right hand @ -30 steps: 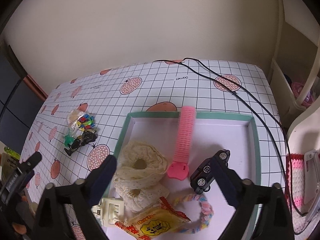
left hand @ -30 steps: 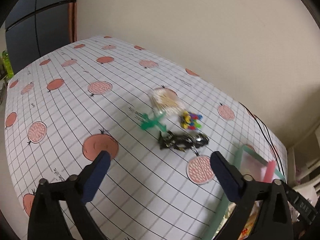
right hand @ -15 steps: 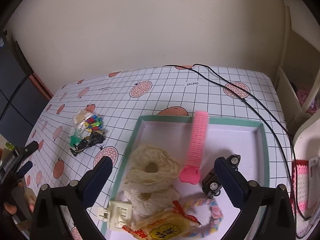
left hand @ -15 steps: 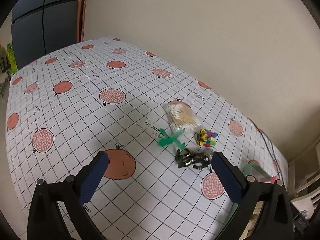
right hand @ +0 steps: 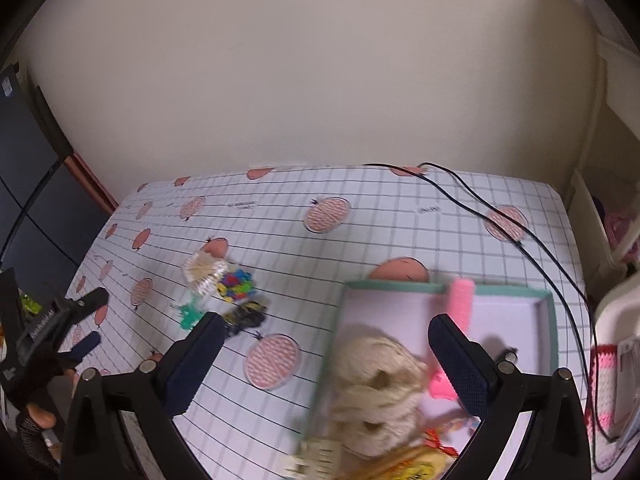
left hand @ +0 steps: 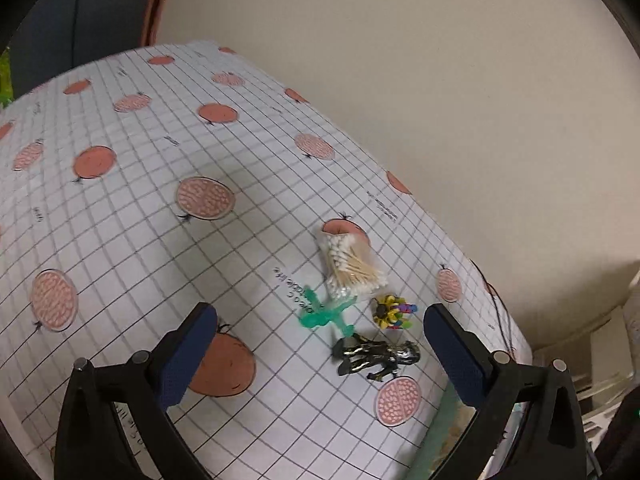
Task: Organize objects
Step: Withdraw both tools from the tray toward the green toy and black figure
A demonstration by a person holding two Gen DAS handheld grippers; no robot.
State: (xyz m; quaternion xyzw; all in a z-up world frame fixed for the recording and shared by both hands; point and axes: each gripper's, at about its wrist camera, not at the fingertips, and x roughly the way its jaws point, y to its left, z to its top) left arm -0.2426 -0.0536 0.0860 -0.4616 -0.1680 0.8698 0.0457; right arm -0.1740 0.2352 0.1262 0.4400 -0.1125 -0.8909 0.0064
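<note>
We see the left tool (left hand: 320,326) hanging over the desk (left hand: 132,216) with its jaws spread wide and nothing between them. Four small things cluster just ahead of it, nearer its right finger. The black-and-silver toy figure (left hand: 376,355) lies flat on its side, closest to the tool. Just beyond it sits the green plastic toy (left hand: 326,314), limbs splayed, and beside that a bunch of small multicoloured pieces (left hand: 394,312). The clear pack of cotton swabs (left hand: 350,266) lies furthest out, touching the green toy's tip.

The right tool (right hand: 322,346) is also wide and empty, held above the near-left part of the green-rimmed tray (right hand: 550,320). Inside the tray we make out cream lace rolls (right hand: 376,384) under the tool's gap, a pink hair roller (right hand: 460,300) leaning on the far rim, a small dark toy car (right hand: 508,356) mostly hidden behind the right finger, and a yellow snack packet (right hand: 424,466) at the near edge, blurred. The same cluster lies on the desk left of the tray, well apart from it. A black cable (right hand: 500,220) crosses the desk's far right corner.
</note>
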